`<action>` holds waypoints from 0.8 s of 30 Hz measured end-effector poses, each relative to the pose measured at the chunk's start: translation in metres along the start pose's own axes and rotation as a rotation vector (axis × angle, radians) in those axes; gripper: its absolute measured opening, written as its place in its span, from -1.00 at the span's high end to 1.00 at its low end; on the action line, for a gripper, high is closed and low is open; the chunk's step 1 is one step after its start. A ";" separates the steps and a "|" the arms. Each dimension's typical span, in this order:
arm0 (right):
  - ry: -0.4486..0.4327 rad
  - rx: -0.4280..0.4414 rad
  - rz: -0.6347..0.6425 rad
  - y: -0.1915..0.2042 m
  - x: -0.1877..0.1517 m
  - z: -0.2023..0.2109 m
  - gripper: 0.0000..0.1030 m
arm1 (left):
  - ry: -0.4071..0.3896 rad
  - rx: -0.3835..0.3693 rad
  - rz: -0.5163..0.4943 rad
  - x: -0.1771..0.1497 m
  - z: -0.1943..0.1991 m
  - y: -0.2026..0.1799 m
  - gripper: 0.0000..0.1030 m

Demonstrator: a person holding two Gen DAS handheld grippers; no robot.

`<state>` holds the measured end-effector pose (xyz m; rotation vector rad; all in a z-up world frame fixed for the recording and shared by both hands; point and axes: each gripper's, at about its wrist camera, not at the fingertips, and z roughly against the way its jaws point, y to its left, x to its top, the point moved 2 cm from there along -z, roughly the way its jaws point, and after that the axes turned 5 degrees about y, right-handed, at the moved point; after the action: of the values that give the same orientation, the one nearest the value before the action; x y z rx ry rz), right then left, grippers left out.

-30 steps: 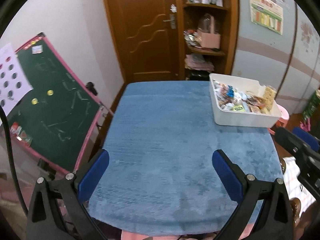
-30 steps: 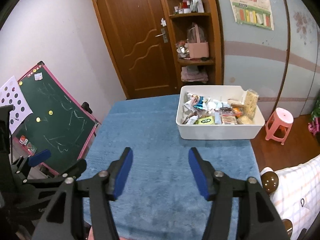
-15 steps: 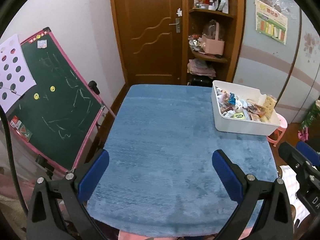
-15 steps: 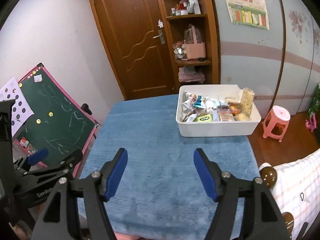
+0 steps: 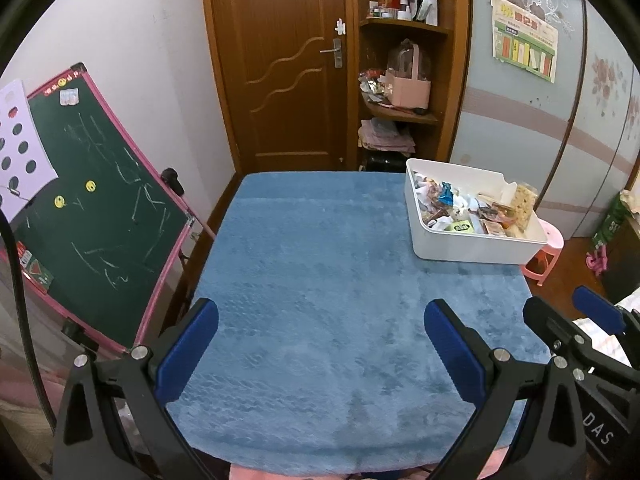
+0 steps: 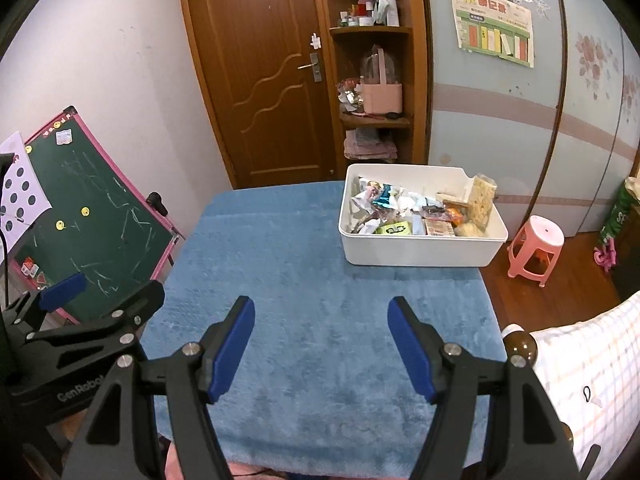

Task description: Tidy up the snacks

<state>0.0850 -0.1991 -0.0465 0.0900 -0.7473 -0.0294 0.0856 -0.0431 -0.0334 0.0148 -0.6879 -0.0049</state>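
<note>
Both views drawn back and tilted upward since a second ago: more of the brown wooden door (image 5: pixel 280 60) and wall poster (image 6: pixel 494 34) now in frame. White plastic bin of snack packets (image 6: pixel 420 248) shown smaller and farther off on the blue plush table cover (image 5: pixel 320 280). Right gripper (image 6: pixel 322 346) jaws slightly wider than before, nothing between them. Right gripper's blue pad more exposed at left view's right edge.

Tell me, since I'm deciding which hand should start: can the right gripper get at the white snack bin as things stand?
Probably yes. The right gripper is open and holds nothing, and only bare blue table cover lies between it and the white bin, whose top is uncovered.
</note>
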 end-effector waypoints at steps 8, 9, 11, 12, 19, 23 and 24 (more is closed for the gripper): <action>-0.030 -0.020 0.020 0.001 -0.001 0.007 -0.36 | 0.028 -0.009 0.001 -0.004 -0.005 -0.005 -0.99; -0.031 -0.021 0.021 0.001 -0.001 0.007 -0.36 | 0.032 -0.011 0.002 -0.005 -0.006 -0.005 -0.99; -0.029 -0.017 0.019 0.001 -0.001 0.007 -0.36 | 0.036 -0.015 0.004 -0.006 -0.006 -0.005 -0.99; -0.028 -0.014 0.017 0.000 -0.002 0.007 -0.36 | 0.036 -0.014 0.004 -0.006 -0.006 -0.005 -0.99; -0.029 -0.012 0.015 -0.003 -0.002 0.007 -0.36 | 0.038 -0.012 0.001 -0.007 -0.006 -0.007 -0.99; -0.025 -0.013 0.010 -0.004 -0.003 0.006 -0.36 | 0.046 -0.012 -0.002 -0.008 -0.008 -0.008 -0.99; -0.024 -0.012 0.009 -0.004 -0.003 0.006 -0.36 | 0.049 -0.012 -0.002 -0.008 -0.009 -0.008 -0.99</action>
<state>0.0787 -0.2031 -0.0442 0.0746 -0.7716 -0.0262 0.0851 -0.0511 -0.0456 0.0041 -0.6394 -0.0109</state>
